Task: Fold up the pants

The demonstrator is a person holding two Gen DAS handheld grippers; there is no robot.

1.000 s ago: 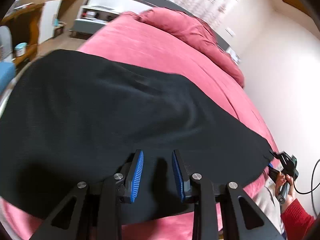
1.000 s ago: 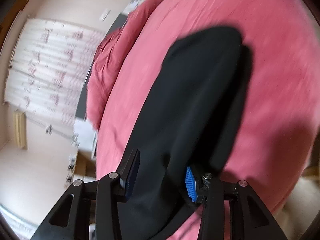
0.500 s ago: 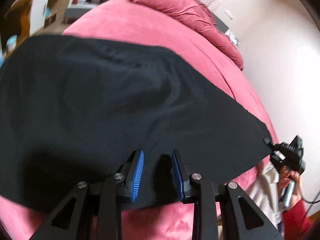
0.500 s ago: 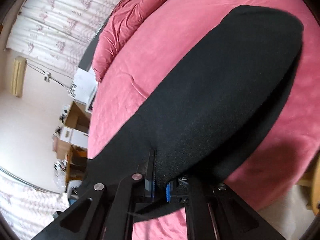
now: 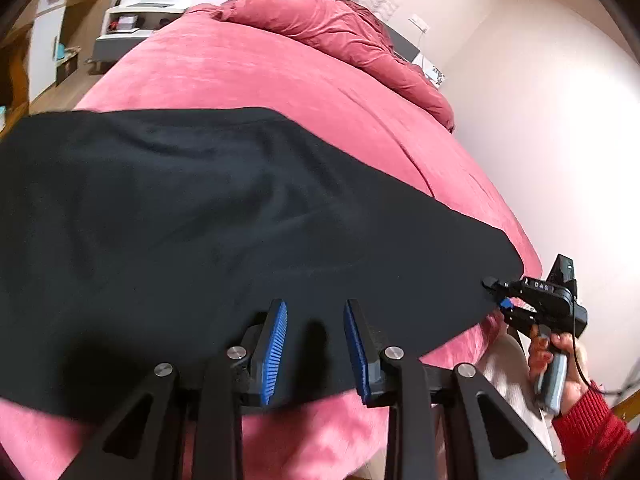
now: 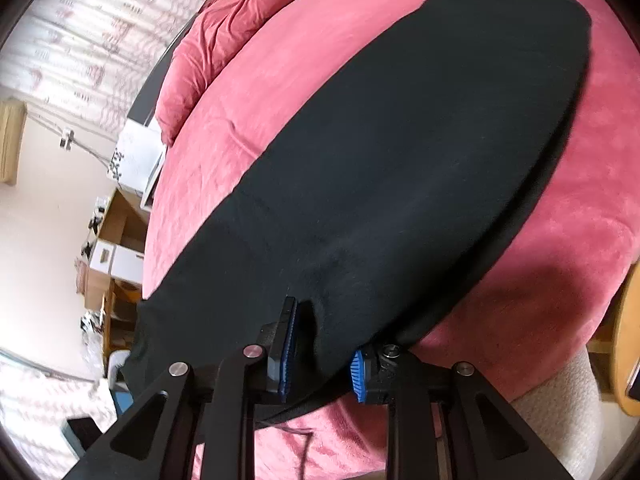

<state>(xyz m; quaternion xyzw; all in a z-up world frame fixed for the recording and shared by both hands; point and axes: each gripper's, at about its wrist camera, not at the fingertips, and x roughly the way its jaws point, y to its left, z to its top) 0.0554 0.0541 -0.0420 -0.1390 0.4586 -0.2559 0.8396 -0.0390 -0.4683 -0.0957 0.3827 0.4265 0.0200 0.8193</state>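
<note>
Black pants [image 5: 200,232] lie spread flat across a pink bed [image 5: 248,72]. My left gripper [image 5: 316,344] is open and empty, hovering just above the pants' near edge. In the left wrist view my right gripper [image 5: 500,292] sits at the right end of the pants. In the right wrist view the pants [image 6: 400,168] stretch away from my right gripper [image 6: 324,360]. Its jaws stand apart with the cloth's end draped between and over them. The right pad is partly hidden by the fabric.
A rumpled pink duvet [image 5: 344,36] lies at the head of the bed. White and wooden furniture [image 5: 132,16] stands beyond the bed's left side. A white wall [image 5: 560,140] runs close along the right side. A wooden chair [image 6: 628,340] stands by the bed's corner.
My right gripper's jaws have opened from pinched on the pants' end to standing apart. The pants have settled flat on the bed. My left gripper has stayed open over the near edge.
</note>
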